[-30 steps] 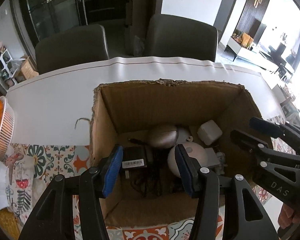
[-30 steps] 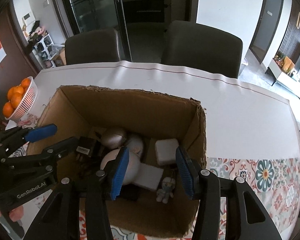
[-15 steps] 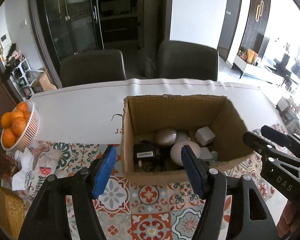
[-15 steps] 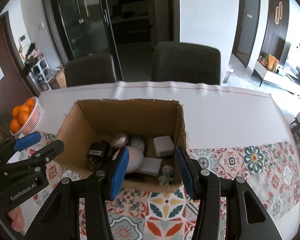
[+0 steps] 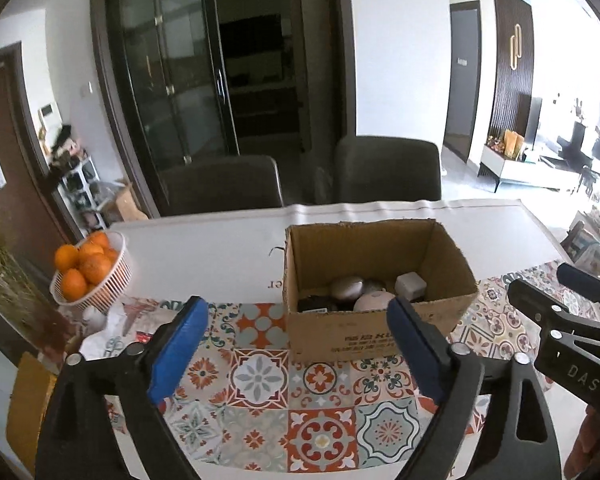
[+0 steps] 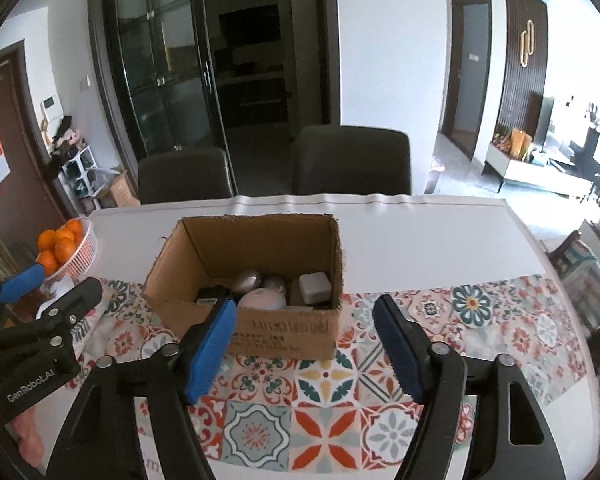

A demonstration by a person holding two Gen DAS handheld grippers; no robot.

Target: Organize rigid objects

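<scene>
Our left claw [image 5: 296, 344] and right claw [image 6: 306, 346] hang spread and empty before the open brown cardboard box [image 6: 284, 332] on the desk [image 6: 420, 248], holding perhaps chargers.

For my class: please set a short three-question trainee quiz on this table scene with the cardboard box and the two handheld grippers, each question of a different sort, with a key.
1. True or false: the left gripper is holding an item from the cardboard box.
2. Multiple choice: the white basket near the table's left edge holds (A) oranges, (B) apples, (C) eggs.
3. Fill in: the white cube lies ____ the box.

Key:
1. False. Its jaws stand open and empty, short of the box, as do those of the right gripper.
2. A.
3. Inside, by the right wall, beside the rounded grey and pinkish items.
</scene>
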